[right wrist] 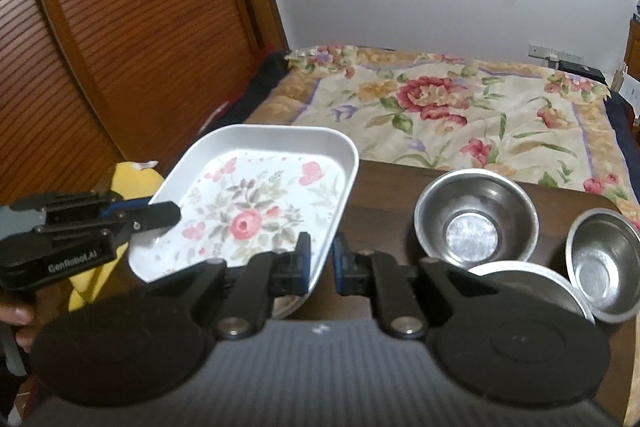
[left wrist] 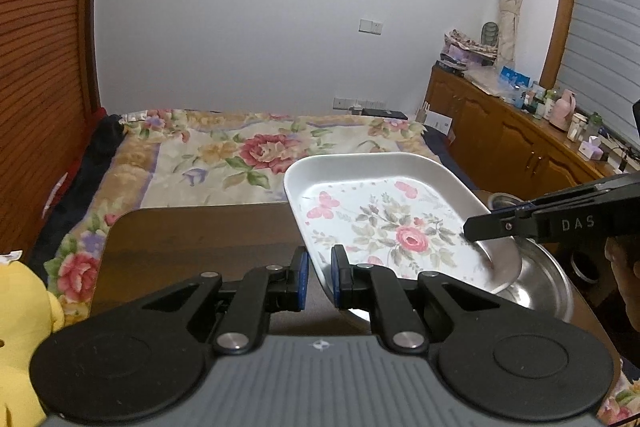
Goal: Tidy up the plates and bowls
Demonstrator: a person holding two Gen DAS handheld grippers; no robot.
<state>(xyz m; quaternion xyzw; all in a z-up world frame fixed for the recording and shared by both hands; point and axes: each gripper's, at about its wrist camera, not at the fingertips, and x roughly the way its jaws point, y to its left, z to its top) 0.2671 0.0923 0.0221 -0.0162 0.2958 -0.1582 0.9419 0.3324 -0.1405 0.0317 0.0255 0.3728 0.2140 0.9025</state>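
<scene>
A white rectangular tray (left wrist: 384, 223) with a pink rose and butterfly print hangs tilted above the dark table (left wrist: 192, 239). My left gripper (left wrist: 322, 279) is shut on the tray's near-left rim. Over on the tray's right edge, the right gripper (left wrist: 476, 229) pinches the rim. In the right wrist view the right gripper (right wrist: 322, 263) is shut on the edge of the tray (right wrist: 256, 211), and the left gripper (right wrist: 168, 215) clamps the far side. Two steel bowls (right wrist: 476, 219) (right wrist: 604, 259) and a steel plate (right wrist: 532, 279) rest on the table (right wrist: 384, 195). The steel plate (left wrist: 548, 287) lies partly under the tray.
A bed with a floral blanket (left wrist: 240, 155) lies just beyond the table's far edge. A yellow plush toy (left wrist: 20, 307) sits left of the table. A louvred wooden wardrobe (right wrist: 100, 47) stands at left, and a cluttered wooden cabinet (left wrist: 520, 135) runs along the right.
</scene>
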